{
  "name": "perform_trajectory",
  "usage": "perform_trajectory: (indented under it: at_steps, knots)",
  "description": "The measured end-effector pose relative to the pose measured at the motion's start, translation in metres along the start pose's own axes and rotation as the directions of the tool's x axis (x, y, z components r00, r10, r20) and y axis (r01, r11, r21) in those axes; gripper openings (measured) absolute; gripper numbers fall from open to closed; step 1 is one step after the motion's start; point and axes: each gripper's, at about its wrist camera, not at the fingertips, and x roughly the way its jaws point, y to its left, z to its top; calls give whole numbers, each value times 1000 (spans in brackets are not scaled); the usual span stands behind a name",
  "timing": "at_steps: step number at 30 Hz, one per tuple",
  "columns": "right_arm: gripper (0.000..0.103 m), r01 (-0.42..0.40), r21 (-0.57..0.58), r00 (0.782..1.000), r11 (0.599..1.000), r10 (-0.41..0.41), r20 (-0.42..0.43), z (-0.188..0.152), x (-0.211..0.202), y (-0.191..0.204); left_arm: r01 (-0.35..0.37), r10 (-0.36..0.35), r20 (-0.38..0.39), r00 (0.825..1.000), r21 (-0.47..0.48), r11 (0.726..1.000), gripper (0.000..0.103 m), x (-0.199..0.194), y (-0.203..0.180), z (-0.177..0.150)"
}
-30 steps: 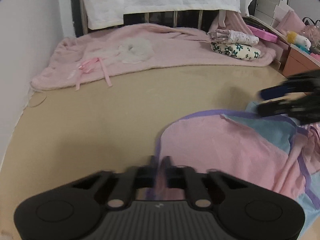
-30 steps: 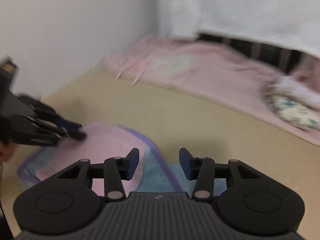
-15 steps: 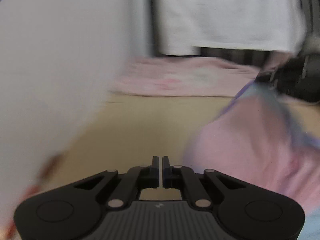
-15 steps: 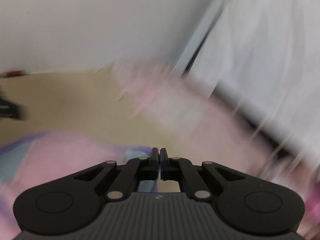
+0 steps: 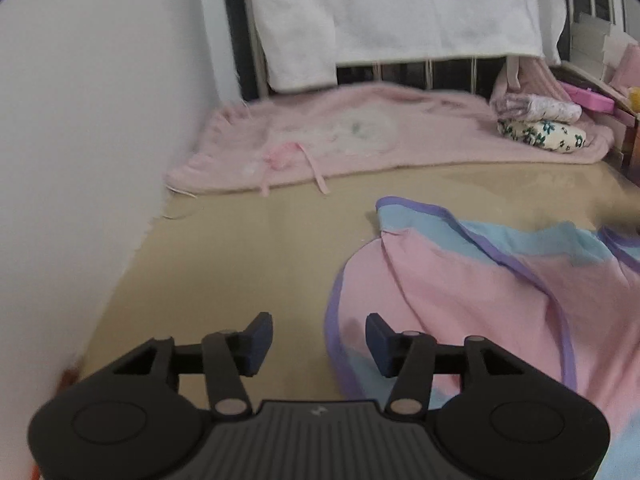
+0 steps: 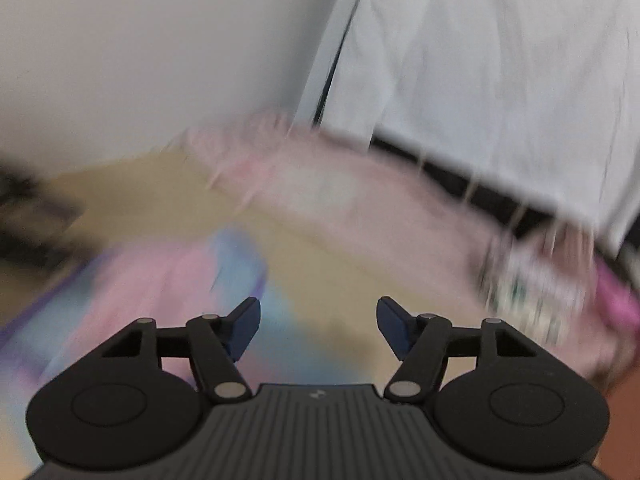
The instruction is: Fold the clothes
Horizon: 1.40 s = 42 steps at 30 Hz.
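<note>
Left wrist view: one left gripper (image 5: 319, 340), fingers spread wide and empty; one pink-and-blue garment (image 5: 472, 280) with purple trim lies crumpled ahead and right of the fingers, its rounded edge just under the right fingertip. Beyond the fingers, a smooth tan bed surface (image 5: 248, 260), one fluffy pink blanket (image 5: 360, 136), two folded floral pieces (image 5: 540, 120), a white cloth (image 5: 400, 12) on railings. The right gripper (image 6: 319, 324) is also wide, empty; its blurred view puts the garment left of its fingers.

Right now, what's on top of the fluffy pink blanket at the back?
On the pink blanket, at its right end, sits a stack of folded clothes: a floral piece below, a paler printed one above. Whatever lies beneath the blanket is covered.
</note>
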Motion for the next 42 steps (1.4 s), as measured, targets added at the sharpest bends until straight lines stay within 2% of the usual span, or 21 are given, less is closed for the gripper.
perform_trajectory:
  at_steps: [2, 4, 5, 6, 7, 8, 16, 18, 20, 21, 24, 26, 28, 29, 30, 32, 33, 35, 37, 39, 42]
  knots:
    - [66, -22, 51, 999, 998, 24, -42, -25, -16, 8, 22, -21, -40, 999, 16, 1000, 50, 19, 0, 16]
    - [66, -30, 100, 997, 995, 38, -72, -44, -26, 15, 26, -28, -61, 998, -36, 999, 47, 34, 4, 23]
    - [66, -34, 125, 995, 992, 45, -87, -53, -31, 18, -2, -1, -56, 998, -52, 999, 39, 29, 7, 18]
    - [66, -18, 132, 995, 991, 30, -93, -59, -32, 19, -29, 26, -51, 998, -68, 997, 19, 23, 9, 13]
    - [66, -3, 144, 995, 990, 17, -97, -63, -33, 20, -56, 53, -46, 998, -85, 995, 7, 18, 12, 9]
    - [66, 12, 156, 995, 988, 4, -101, -67, -33, 21, -83, 80, -42, 996, -102, 991, 5, 12, 14, 4]
    - [67, 10, 274, 995, 962, 18, -101, -93, -32, 14, -291, 293, -27, 956, -236, 927, 6, -33, 33, -32]
    - [68, 9, 273, 994, 962, 20, -104, -92, -32, 13, -334, 340, -24, 940, -265, 905, 16, -44, 37, -40]
    - [68, -3, 277, 997, 961, 25, -75, -89, -38, 9, -319, 333, 21, 943, -237, 918, 34, -55, 25, -33]
    - [68, -10, 284, 998, 959, 26, -52, -87, -41, 5, -303, 320, 43, 947, -224, 926, 41, -60, 19, -30]
    - [68, 28, 336, 1000, 942, -21, -23, -87, -54, -19, -71, 83, 72, 994, -159, 985, 43, -62, -12, -27]
    - [68, 56, 388, 998, 920, -47, -34, -93, -56, -40, 78, -72, 57, 996, -112, 991, 43, -55, -35, -29]
    - [65, 64, 448, 998, 892, -45, -53, -99, -49, -63, 142, -141, 16, 990, -73, 987, 42, -42, -58, -31]
    - [58, 55, 473, 998, 880, -28, -63, -100, -42, -72, 168, -169, -2, 986, -56, 984, 42, -36, -68, -33]
    - [42, 39, 470, 997, 882, -3, -79, -99, -34, -77, 161, -162, -5, 987, -43, 986, 42, -33, -74, -34]
    - [26, 11, 449, 994, 894, 39, -103, -95, -19, -82, 134, -134, -2, 991, -33, 990, 40, -36, -79, -38]
    - [25, 46, 441, 992, 896, 12, -128, -93, -13, -84, 133, -134, -17, 991, -43, 990, 40, -40, -77, -38]
    - [25, 161, 430, 979, 888, -90, -181, -87, -6, -87, 159, -161, -28, 987, -81, 984, 40, -45, -70, -30]
    - [31, 102, 474, 991, 874, -48, -124, -82, -11, -90, 216, -219, -16, 976, -113, 970, 44, -46, -62, -13]
    - [63, 16, 512, 998, 859, 21, -67, -78, -12, -93, 282, -287, -46, 957, -90, 955, 44, -26, -72, 8]
    - [66, -70, 529, 992, 846, 115, -53, -72, 2, -93, 302, -318, -155, 935, -117, 946, 40, 10, -86, 25]
